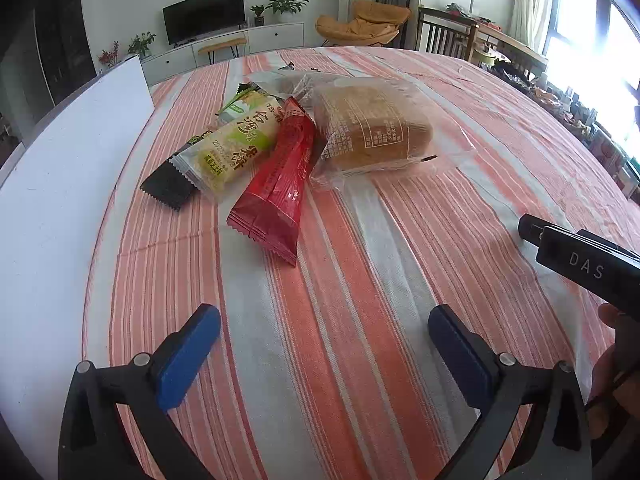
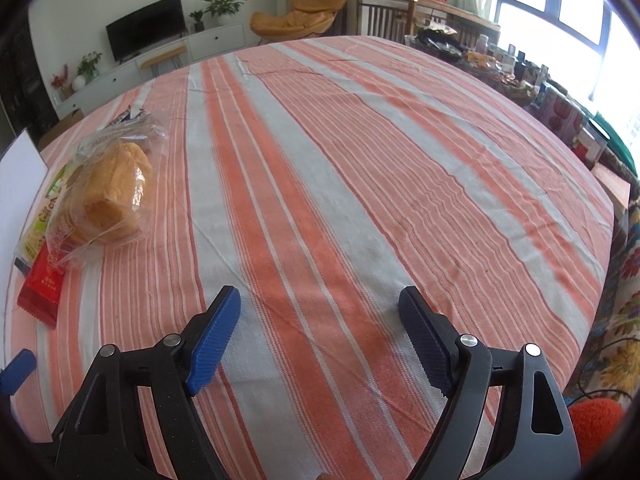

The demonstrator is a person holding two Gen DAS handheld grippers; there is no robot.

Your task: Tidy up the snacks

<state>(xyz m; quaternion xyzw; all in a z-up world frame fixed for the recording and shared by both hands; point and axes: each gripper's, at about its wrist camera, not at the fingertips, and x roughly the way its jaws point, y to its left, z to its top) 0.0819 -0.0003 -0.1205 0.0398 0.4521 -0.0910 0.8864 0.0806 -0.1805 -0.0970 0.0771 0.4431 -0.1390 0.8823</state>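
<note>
Pretty clearly someone's living room: TV (image 1: pixel 204 14) on a white cabinet (image 1: pixel 240 42), houseplants (image 1: pixel 286 2), orange lounge chair (image 1: pixel 362 24), striped cloth on the tabletop (image 2: pixel 360 200).

The right gripper (image 2: pixel 320 316) hangs with its blue pads spread wide above the striped counter (image 2: pixel 360 160), holding nothing. Far left lie a bagged bread loaf (image 2: pixel 106 196), a red packet (image 2: pixel 42 292) beside it, and a green packet (image 2: pixel 42 216) behind.

White letters "DAS" are showing on the right hand-held gripper (image 1: pixel 588 268); Chinese characters "台湾" and "果饼" are running along a yellow-green snack packet (image 1: pixel 232 146).
</note>
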